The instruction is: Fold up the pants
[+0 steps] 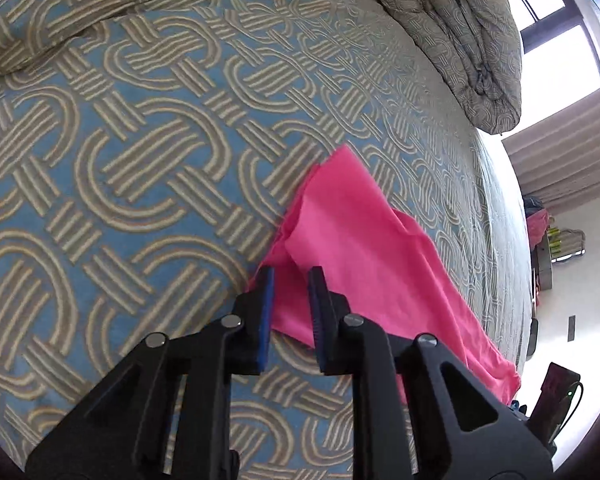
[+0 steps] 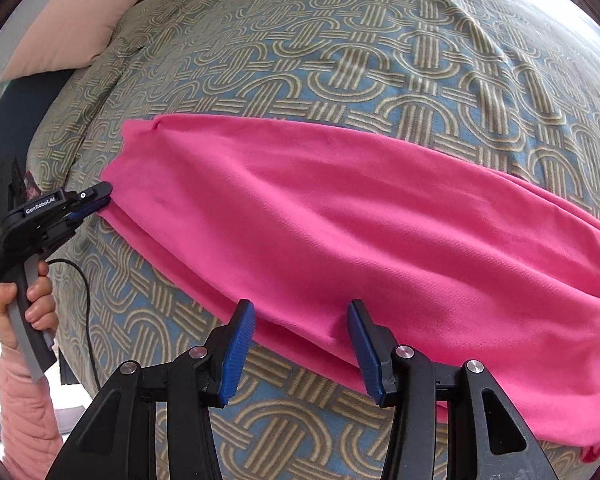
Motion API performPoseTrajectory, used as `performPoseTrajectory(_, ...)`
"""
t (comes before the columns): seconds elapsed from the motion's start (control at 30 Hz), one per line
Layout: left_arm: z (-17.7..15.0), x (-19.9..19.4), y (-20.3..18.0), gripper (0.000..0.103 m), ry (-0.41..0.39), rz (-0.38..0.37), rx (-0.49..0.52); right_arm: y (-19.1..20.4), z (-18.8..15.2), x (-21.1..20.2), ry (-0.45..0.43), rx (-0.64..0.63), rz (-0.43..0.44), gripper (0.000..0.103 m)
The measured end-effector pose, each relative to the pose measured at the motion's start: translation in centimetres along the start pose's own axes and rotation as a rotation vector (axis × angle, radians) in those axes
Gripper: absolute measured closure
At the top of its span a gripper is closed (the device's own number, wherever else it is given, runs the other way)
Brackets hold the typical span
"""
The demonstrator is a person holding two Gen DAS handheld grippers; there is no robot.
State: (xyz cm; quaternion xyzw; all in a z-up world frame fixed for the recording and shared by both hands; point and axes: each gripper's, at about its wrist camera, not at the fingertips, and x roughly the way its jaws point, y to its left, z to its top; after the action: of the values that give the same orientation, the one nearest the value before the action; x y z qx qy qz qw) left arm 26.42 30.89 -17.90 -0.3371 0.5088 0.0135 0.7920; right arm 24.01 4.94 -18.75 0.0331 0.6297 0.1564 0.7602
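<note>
Bright pink pants [image 2: 340, 232] lie flat across a bed, folded lengthwise, legs running left to right. In the left wrist view the pants [image 1: 364, 240] stretch away from my left gripper [image 1: 290, 276], whose blue pads stand a little apart around the near corner of the cloth. The right wrist view shows that left gripper [image 2: 100, 196] at the pants' left end. My right gripper [image 2: 300, 312] is open, its pads on either side of the near long edge of the pants.
The bed has a blue and tan patterned cover [image 2: 340, 60]. A bunched quilt [image 1: 460, 40] lies at the far side, a pink pillow [image 2: 72, 24] at the head. A window [image 1: 560, 24] and curtains stand beyond the bed edge. A cable [image 2: 88, 300] hangs from the left gripper.
</note>
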Motion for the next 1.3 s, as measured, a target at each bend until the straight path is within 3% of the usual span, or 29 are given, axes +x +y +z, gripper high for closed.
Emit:
performPoseTrajectory(0.1,-0.4,-1.5,0.7,0.078,-0.029,0.052,-0.056,-0.8,-0.3,-0.4,-0.001,0.01,0.005,0.054)
performPoseTrajectory(0.2,-0.8,-1.8,-0.3,0.074,-0.008,-0.043,-0.068,-1.1,-0.4,-0.6,-0.003,0.015,0.005,0.054)
performPoseTrajectory(0.27,-0.7,-1.3,-1.5,0.067,0.002,-0.058,-0.06,-1.2,-0.4,-0.7,-0.003,0.02,0.011,0.054)
performPoseTrajectory(0.3,-0.6,-1.0,-2.1,0.059,0.003,-0.044,-0.043,-1.1,-0.5,-0.8,-0.004,0.018,0.014,0.054)
performPoseTrajectory(0.37,-0.4,0.2,-3.1,0.052,0.017,0.031,-0.009,-1.1,-0.6,-1.0,-0.008,0.012,0.012,0.054)
performPoseTrajectory(0.43,-0.2,1.1,-3.4,0.052,0.038,0.082,-0.015,-1.2,-0.7,-1.3,-0.01,0.008,0.01,0.054)
performPoseTrajectory(0.53,0.1,1.2,-3.7,0.052,0.024,0.088,-0.015,-1.4,-0.9,-1.3,-0.009,0.014,0.014,0.054)
performPoseTrajectory(0.57,0.3,1.3,-3.9,0.06,0.019,0.083,-0.015,-1.5,-0.9,-1.2,-0.007,0.016,0.016,0.054)
performPoseTrajectory(0.6,0.7,1.6,-4.4,0.099,0.014,0.076,-0.011,-1.6,-1.0,-1.2,-0.005,0.018,0.016,0.054)
performPoseTrajectory(0.67,1.1,1.3,-5.1,0.1,-0.003,0.077,-0.023,-1.8,-1.1,-1.0,-0.003,0.018,0.01,0.054)
performPoseTrajectory(0.77,1.2,-1.6,-6.5,0.099,-0.089,0.079,0.038,-1.4,-1.0,-1.2,-0.01,0.003,0.008,0.054)
performPoseTrajectory(0.87,1.6,-2.6,-6.6,0.099,-0.082,0.096,0.074,-1.4,-1.0,-1.5,-0.016,-0.013,0.019,0.054)
performPoseTrajectory(0.93,1.6,-1.8,-5.6,0.1,-0.07,0.149,0.092,-1.4,-0.8,-1.6,-0.019,-0.006,0.022,0.054)
performPoseTrajectory(1.03,1.2,-0.2,-2.7,0.1,-0.047,0.3,0.07,-2.1,-0.9,-1.9,-0.022,0.014,0.019,0.054)
performPoseTrajectory(1.13,0.8,-0.7,-0.4,0.1,-0.027,0.208,-0.026,-2.9,-1.4,-1.9,-0.018,0.029,0.013,0.054)
performPoseTrajectory(1.27,-0.1,-2.9,-0.7,0.099,-0.055,0.182,0.007,-3.7,-1.7,-1.7,-0.005,0.02,-0.018,0.054)
performPoseTrajectory(1.3,-0.1,-2.9,-1.1,0.094,-0.05,0.162,0.021,-3.8,-1.7,-1.7,-0.006,0.012,-0.022,0.054)
